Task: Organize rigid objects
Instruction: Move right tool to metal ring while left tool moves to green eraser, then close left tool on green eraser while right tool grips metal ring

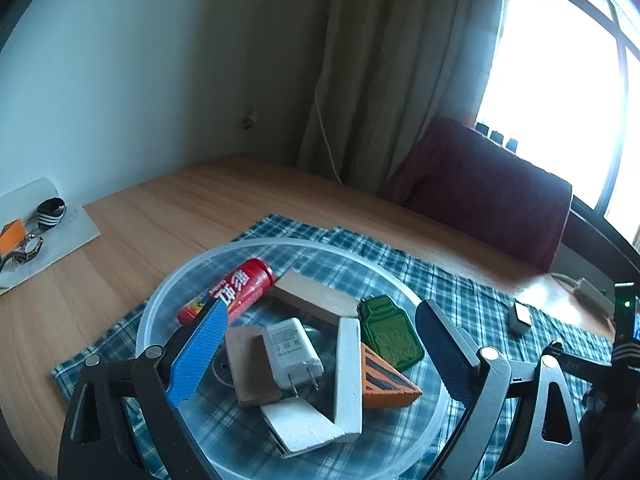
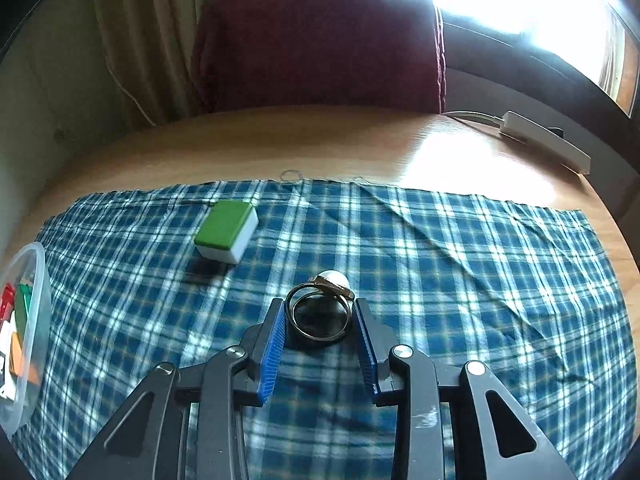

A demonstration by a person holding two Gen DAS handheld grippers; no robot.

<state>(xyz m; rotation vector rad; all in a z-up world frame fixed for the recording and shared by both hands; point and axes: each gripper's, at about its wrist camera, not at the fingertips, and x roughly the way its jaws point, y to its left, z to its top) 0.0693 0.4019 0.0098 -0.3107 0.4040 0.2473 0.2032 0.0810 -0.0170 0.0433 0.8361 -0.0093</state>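
Note:
A clear round plastic bowl [image 1: 280, 242] sits on a blue plaid cloth [image 1: 460, 288]. In it lie a red candy tube [image 1: 236, 294], a wooden block [image 1: 316, 298], a white charger plug [image 1: 292, 346], a green jar-shaped piece [image 1: 390, 332], an orange wedge [image 1: 384, 380] and white and brown blocks. My left gripper [image 1: 320, 312] hangs open just above the bowl, holding nothing. In the right wrist view my right gripper [image 2: 320, 306] is shut on a dark ring with a pearl [image 2: 320, 320], just above the cloth. A green-and-white tile [image 2: 226, 230] lies on the cloth ahead to the left.
The cloth covers a wooden table [image 2: 320, 140]. A maroon-draped chair [image 2: 320, 48] stands at its far edge, with a white power strip [image 2: 548, 144] at the right. A white sheet with keys and a watch [image 1: 40, 232] lies far left. The bowl's rim [image 2: 38, 264] shows at the left edge.

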